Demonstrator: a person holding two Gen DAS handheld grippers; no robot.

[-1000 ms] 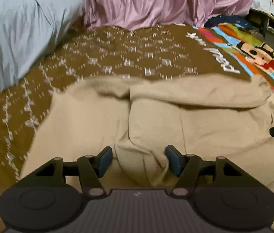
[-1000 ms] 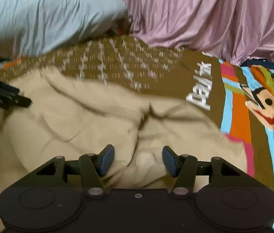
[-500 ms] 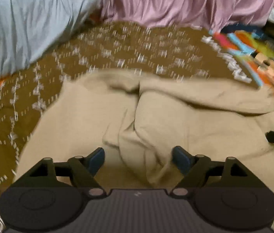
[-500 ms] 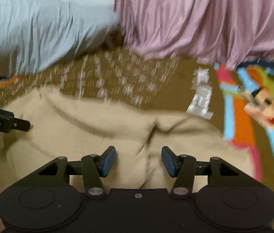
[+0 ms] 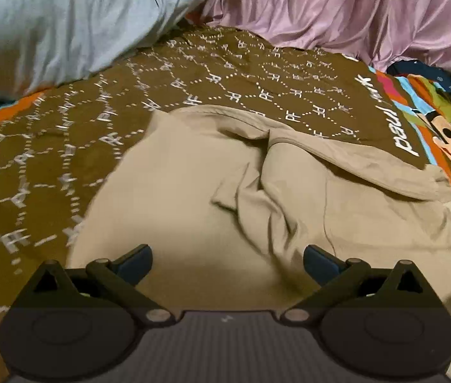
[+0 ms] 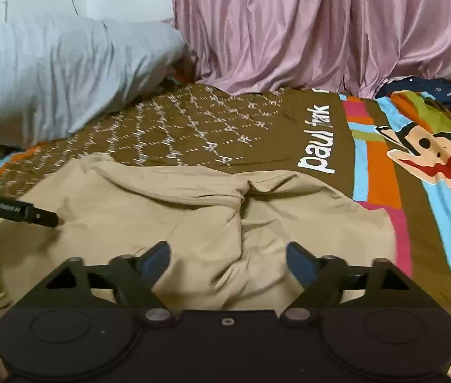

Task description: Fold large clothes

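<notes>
A large tan garment [image 5: 193,191] lies crumpled on the bed, with a folded ridge down its middle. It also shows in the right wrist view [image 6: 168,210]. My left gripper [image 5: 227,260] is open and empty, held just above the garment's near part. My right gripper [image 6: 228,257] is open and empty above the garment's right half. The left gripper's black finger [image 6: 24,214] shows at the left edge of the right wrist view, over the cloth.
The bed has a brown patterned cover [image 5: 225,86] with a colourful cartoon print [image 6: 426,146] on the right. A grey pillow [image 5: 65,22] lies at the back left. A pink curtain [image 6: 321,28] hangs behind the bed.
Both grippers have opened wider and drawn back from the garment, rising a little. The left one has swung left. The cloth fold between the left fingers is no longer between them.
</notes>
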